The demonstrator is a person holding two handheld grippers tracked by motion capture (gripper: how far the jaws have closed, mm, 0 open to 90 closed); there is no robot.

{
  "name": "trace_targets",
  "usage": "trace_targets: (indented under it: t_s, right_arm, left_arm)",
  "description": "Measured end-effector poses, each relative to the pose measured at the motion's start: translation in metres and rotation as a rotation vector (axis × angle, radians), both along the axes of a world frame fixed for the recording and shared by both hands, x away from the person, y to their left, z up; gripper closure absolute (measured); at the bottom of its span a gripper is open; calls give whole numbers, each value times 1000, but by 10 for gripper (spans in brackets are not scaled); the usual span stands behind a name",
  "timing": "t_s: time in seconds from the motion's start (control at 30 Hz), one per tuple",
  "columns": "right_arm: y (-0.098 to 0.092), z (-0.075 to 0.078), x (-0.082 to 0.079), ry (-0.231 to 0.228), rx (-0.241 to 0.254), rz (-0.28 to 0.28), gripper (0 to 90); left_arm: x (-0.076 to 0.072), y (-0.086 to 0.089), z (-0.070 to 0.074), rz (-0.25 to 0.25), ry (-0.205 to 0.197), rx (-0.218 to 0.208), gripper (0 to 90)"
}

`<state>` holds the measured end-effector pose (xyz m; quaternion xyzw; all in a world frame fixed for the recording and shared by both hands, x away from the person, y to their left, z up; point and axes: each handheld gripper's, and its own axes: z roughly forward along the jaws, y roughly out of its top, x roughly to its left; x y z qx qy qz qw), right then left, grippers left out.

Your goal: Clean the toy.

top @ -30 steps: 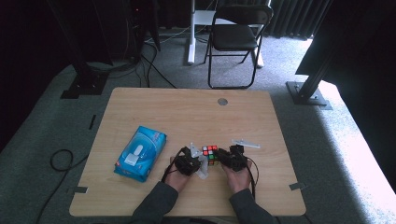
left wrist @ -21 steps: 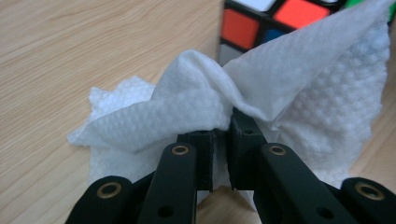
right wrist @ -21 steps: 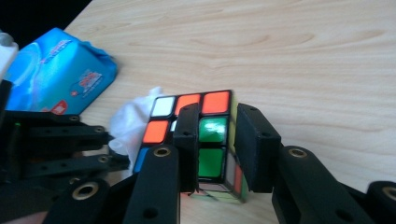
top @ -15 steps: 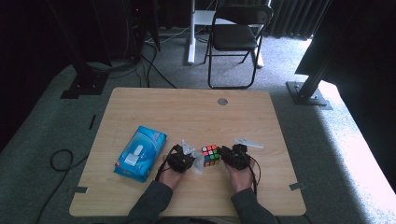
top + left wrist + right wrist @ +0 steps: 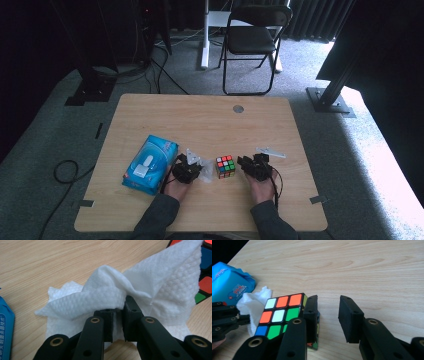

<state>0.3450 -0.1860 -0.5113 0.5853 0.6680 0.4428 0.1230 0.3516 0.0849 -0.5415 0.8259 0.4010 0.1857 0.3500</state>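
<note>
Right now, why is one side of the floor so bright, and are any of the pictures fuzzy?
High view: daylight washes out the carpet at right, the room behind stays dark, and the cube looks small and soft. Left gripper view: the white wipe is sharp, evenly lit. Right gripper view: the cube's stickers are crisp, while the blue pack is slightly blurred.

The wipe (image 5: 140,290) hides most of the cube (image 5: 205,277), perhaps touching it.
</note>
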Motion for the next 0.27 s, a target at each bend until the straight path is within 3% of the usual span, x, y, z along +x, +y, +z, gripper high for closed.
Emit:
trace_targets:
  t_s: [0.27]
  right_arm:
    - [-3,-4,3,12,-4,-10,681]
  left_arm:
    - [1,3,-1,-3,1,-18,798]
